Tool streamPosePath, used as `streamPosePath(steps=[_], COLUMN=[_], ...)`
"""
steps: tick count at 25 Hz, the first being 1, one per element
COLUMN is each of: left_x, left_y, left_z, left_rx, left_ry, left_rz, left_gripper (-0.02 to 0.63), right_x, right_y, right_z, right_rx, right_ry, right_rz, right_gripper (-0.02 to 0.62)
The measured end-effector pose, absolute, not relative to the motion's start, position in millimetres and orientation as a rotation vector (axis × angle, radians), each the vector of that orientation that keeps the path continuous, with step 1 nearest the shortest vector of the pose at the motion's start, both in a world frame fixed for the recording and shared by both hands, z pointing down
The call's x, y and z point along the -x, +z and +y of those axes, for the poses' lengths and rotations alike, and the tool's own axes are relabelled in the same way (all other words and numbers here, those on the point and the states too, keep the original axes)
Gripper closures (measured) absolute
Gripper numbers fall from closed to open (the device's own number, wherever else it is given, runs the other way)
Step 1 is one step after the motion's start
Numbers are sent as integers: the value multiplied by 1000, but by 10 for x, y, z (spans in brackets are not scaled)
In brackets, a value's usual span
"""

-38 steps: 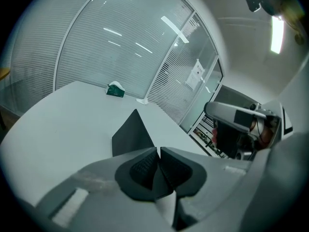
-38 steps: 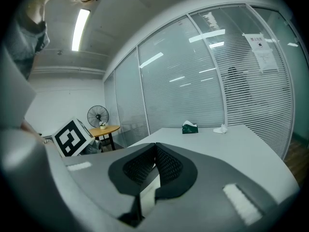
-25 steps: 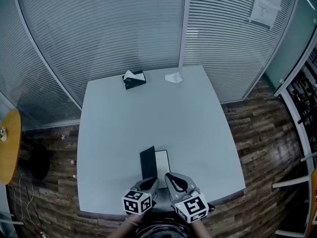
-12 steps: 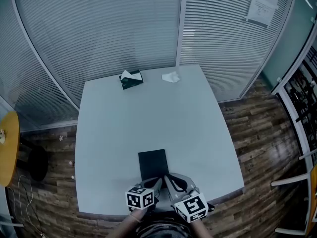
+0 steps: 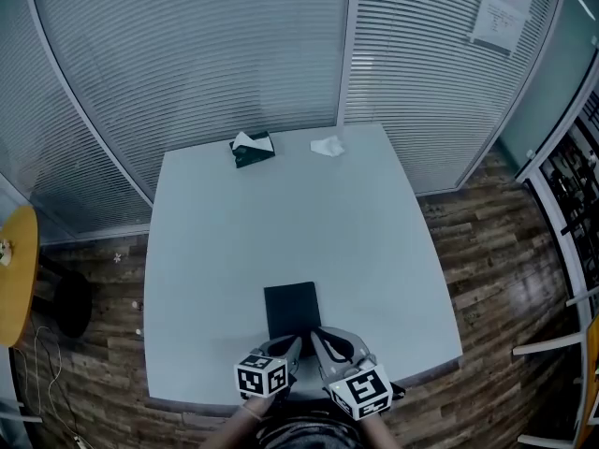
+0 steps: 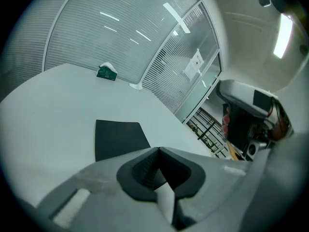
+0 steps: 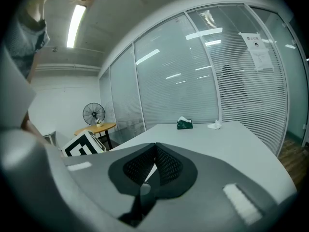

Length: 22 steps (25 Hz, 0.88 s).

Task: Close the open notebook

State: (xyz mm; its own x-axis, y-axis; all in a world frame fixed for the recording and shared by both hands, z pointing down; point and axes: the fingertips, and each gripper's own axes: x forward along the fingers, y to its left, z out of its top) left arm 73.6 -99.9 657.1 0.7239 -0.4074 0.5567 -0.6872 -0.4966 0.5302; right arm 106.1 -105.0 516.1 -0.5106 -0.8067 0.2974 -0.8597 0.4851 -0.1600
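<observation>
Since both pairs of tongs are clenched on nothing, each gripper view showing ribbed pads pressed together with only bare table past them, neither is carrying or pinching anything. The left gripper [image 5: 292, 342] and the right gripper [image 5: 320, 333] sit side by side at the near edge of the table [image 5: 215, 251], tips pointing away from the person. The notebook [image 5: 291, 309] lies flat just ahead of those tips, black cover up and no white page showing, so I judge it already closed. Its long axis runs away from the person, roughly in line with where the tongs point. From the head view the left tips come up to its near edge around the middle and the right tips to its near right corner. Whether either touches it I cannot tell. In the left gripper view the notebook [image 6: 118, 138] sits just beyond the jaws and a little left, while the right gripper view misses it and looks out over the table. So the left hand seems better placed for any last press on the cover. Well apart, at the far edge, stand a tissue box [image 5: 253, 148] and a crumpled tissue [image 5: 327, 146].
</observation>
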Motion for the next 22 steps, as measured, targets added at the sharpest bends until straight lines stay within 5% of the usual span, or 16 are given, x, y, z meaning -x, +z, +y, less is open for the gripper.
streamPosePath(steps=[22], left_x=[-503], left_y=[5219], left_z=[-1213], left_rx=[-2533], left_ry=[195], left_rz=[-1045], left_gripper=[602], right_x=[-798], right_y=[4812], right_z=[-1191], right_rx=[-1383], right_ry=[314], right_rz=[-2689], right_gripper=[595])
